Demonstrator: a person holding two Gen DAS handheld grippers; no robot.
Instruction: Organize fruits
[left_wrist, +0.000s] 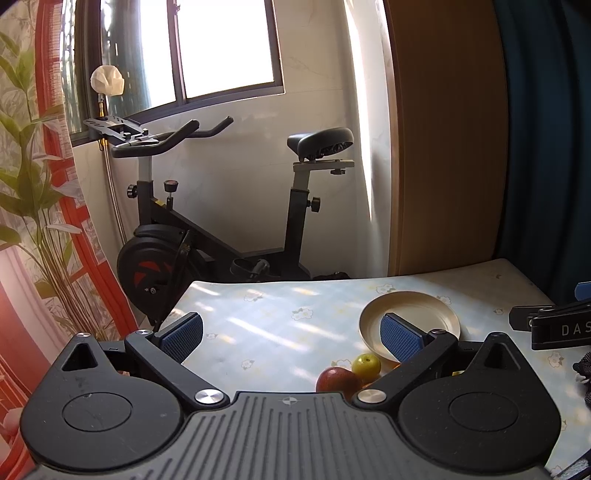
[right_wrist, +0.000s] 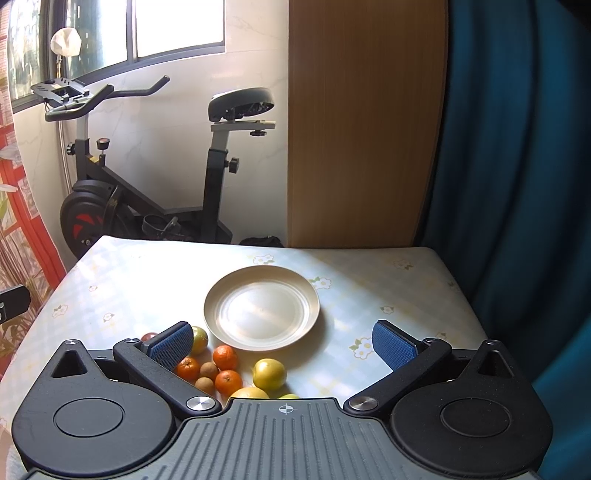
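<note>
A: Nearest the lens, the right black two-finger gripper with blue ribbed pads (right_wrist: 286, 341) stands spread wide and empty above the near edge of the table covered in a pale flowered cloth (right_wrist: 406, 295). The left black gripper with the same blue pads (left_wrist: 291, 336) is spread too, holding nothing.

B: And the fruit?

A: Loose on the cloth, by the near side of the round cream-coloured empty plate (right_wrist: 261, 307) mid-table. Largest first seems wise: the round yellow-green fruit (right_wrist: 269, 373) sits free, apart from the cluster.

B: Then the small orange tangerines (right_wrist: 225, 357)?

A: Likely. They touch the little brown round fruits (right_wrist: 209, 370), so the right fingers should straddle one tangerine alone. The red apple (left_wrist: 338, 380) would suit the left gripper.
</note>
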